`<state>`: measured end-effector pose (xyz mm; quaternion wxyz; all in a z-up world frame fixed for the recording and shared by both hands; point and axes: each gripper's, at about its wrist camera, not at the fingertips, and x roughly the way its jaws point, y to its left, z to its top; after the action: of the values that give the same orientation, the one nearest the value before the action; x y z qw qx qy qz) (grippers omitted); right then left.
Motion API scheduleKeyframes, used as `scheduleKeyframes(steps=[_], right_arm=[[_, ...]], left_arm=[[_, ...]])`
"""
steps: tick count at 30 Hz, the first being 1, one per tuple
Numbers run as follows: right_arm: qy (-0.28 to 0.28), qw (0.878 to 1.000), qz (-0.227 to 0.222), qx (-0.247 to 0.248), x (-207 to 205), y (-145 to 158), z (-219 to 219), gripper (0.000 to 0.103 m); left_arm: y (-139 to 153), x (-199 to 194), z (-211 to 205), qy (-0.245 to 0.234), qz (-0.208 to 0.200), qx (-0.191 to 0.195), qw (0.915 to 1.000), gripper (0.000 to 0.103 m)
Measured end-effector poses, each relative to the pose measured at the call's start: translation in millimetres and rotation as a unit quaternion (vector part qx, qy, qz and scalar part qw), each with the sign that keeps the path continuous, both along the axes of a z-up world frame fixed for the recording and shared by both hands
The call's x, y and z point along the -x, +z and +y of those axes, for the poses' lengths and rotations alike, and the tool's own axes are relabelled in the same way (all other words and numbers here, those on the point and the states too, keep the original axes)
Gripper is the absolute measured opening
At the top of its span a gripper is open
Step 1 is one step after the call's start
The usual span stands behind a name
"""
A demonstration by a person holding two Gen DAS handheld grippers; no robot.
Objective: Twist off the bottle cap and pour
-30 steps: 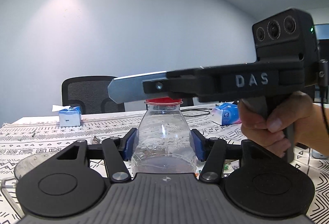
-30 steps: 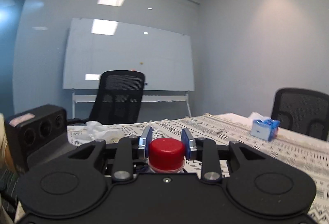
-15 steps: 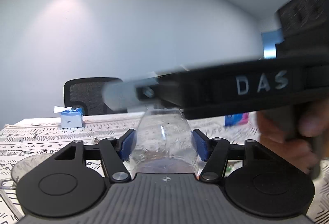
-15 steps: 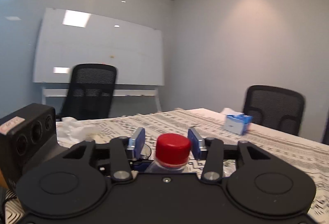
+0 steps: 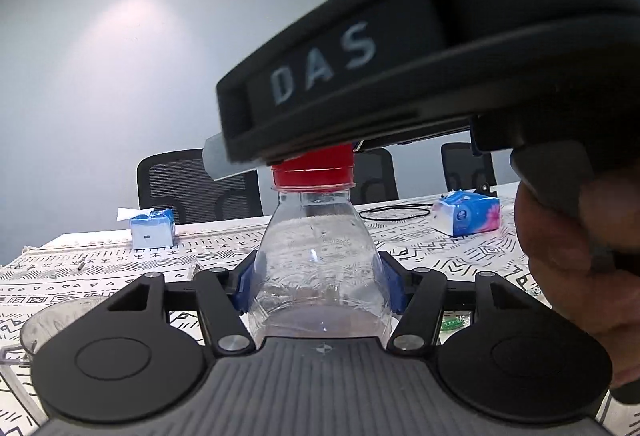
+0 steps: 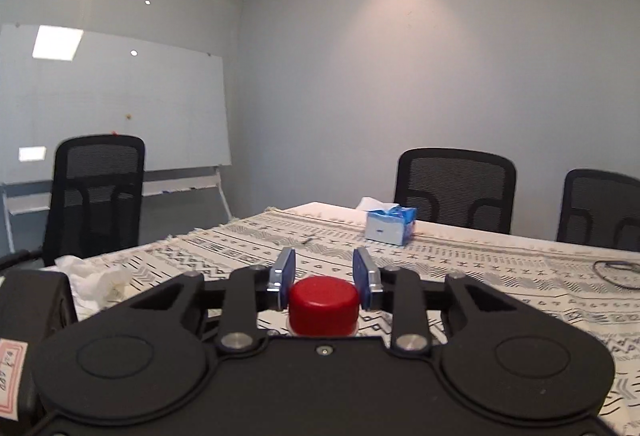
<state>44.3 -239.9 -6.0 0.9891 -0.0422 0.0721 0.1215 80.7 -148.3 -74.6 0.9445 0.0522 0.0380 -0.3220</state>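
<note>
A clear plastic bottle point(image 5: 316, 264) with a red cap point(image 5: 313, 171) stands upright on the patterned tablecloth. My left gripper point(image 5: 318, 286) is shut on the bottle's body, its blue pads pressing both sides. My right gripper point(image 6: 324, 282) reaches in from the right over the bottle top, and its body fills the upper right of the left wrist view. In the right wrist view its blue pads are closed against both sides of the red cap point(image 6: 324, 306). A clear measuring cup point(image 5: 44, 328) stands at the lower left, partly hidden by my left gripper.
A blue tissue box point(image 5: 152, 230) stands at the far left of the table, also seen in the right wrist view point(image 6: 390, 226). A tissue pack point(image 5: 466, 213) and a black cable point(image 5: 394, 213) lie at the right. Crumpled tissue point(image 6: 94, 280) lies left. Black chairs surround the table.
My right gripper has swung round about the cap, turning its view to the right, and now tilts closer over my left camera. The bottle and my left gripper have stayed put.
</note>
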Motion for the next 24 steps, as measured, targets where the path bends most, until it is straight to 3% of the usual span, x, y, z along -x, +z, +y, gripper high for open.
scheduleKeyframes(steps=[5,11,17,24], right_arm=[[0.007,1.000,-0.005,0.014,-1.9,-3.4,6.1,0.032],[0.082,0.996,-0.009,0.036,-16.3,-3.6,-7.6,0.032],[0.215,0.976,-0.002,0.027,-40.4,-0.2,-37.9,0.033],[0.298,0.954,-0.011,0.024,-50.1,1.3,-55.1,0.033]], left_arm=[[1.1,-2.0,3.1,-0.006,0.009,0.007,0.9999,0.055],[1.2,-11.6,10.0,-0.019,0.027,0.019,0.9993,0.054],[-0.2,-8.3,13.7,-0.030,0.034,0.020,0.9988,0.054],[-2.5,-5.6,14.5,-0.039,0.037,0.021,0.9984,0.054]])
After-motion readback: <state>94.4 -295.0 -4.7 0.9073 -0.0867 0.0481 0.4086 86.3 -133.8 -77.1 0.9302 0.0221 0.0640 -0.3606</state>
